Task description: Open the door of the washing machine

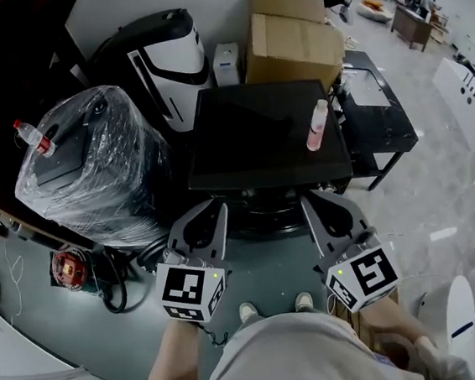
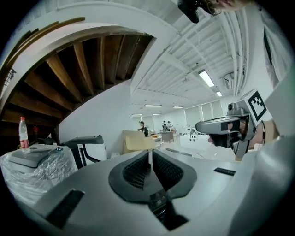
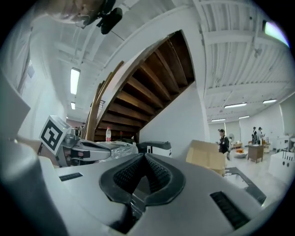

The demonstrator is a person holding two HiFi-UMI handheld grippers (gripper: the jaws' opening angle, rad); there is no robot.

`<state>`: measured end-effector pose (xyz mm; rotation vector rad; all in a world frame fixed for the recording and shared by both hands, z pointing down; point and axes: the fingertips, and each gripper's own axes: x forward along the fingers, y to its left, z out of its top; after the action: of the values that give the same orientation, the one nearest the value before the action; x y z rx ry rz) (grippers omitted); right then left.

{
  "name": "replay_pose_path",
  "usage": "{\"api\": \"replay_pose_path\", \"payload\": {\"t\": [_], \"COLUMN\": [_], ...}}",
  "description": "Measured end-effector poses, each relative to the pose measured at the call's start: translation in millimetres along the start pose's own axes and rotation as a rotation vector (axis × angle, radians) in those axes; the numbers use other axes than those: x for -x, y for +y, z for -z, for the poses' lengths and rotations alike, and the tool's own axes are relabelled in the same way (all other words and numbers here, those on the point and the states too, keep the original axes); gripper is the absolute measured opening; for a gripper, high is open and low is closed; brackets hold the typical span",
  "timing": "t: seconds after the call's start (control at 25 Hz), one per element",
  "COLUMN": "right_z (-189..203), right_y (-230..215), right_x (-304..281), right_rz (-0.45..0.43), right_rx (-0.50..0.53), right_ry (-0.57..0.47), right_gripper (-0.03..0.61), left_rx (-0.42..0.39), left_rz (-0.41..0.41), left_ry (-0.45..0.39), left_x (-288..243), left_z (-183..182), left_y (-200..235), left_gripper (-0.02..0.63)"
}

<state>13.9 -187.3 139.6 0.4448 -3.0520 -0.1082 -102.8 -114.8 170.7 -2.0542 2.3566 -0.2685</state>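
Note:
The washing machine [image 1: 257, 136] stands in front of me, seen from above as a flat dark top. Its rounded dark front [image 1: 265, 210] shows just under the near edge; whether the door is ajar I cannot tell. My left gripper [image 1: 209, 211] and right gripper [image 1: 316, 202] are held side by side above the front, apart from the machine. In the left gripper view the left gripper [image 2: 150, 156] has its ribbed pads together with nothing between them. The right gripper [image 3: 145, 159] is likewise shut and empty in its own view.
A pink bottle [image 1: 318, 126] stands on the machine's top at the right. A plastic-wrapped bundle [image 1: 92, 166] with a water bottle [image 1: 34, 137] sits to the left. Behind are a black-and-white appliance [image 1: 164, 58] and cardboard boxes [image 1: 293, 40]. A low black table [image 1: 377, 111] stands on the right, cables [image 1: 116, 278] on the floor.

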Motion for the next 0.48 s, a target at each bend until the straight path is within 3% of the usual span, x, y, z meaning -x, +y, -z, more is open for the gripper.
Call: {"api": "replay_pose_path", "payload": {"t": [0.12,0.48], "right_z": [-17,-32], "right_y": [-11,-37], "right_x": [11,24], "right_rz": [0.015,0.029], "right_rx": [0.022,0.022], "right_ry": [-0.036,-0.06], "right_gripper": [0.028,0.028], "left_rx": [-0.034,-0.032], "left_rz": [0.008,0.041], "left_ry": [-0.027,-0.053], "left_x": [-4,-21], "left_z": [-15,-28], "left_y": [-8,-32], "left_gripper": [0.041,0.041]}}
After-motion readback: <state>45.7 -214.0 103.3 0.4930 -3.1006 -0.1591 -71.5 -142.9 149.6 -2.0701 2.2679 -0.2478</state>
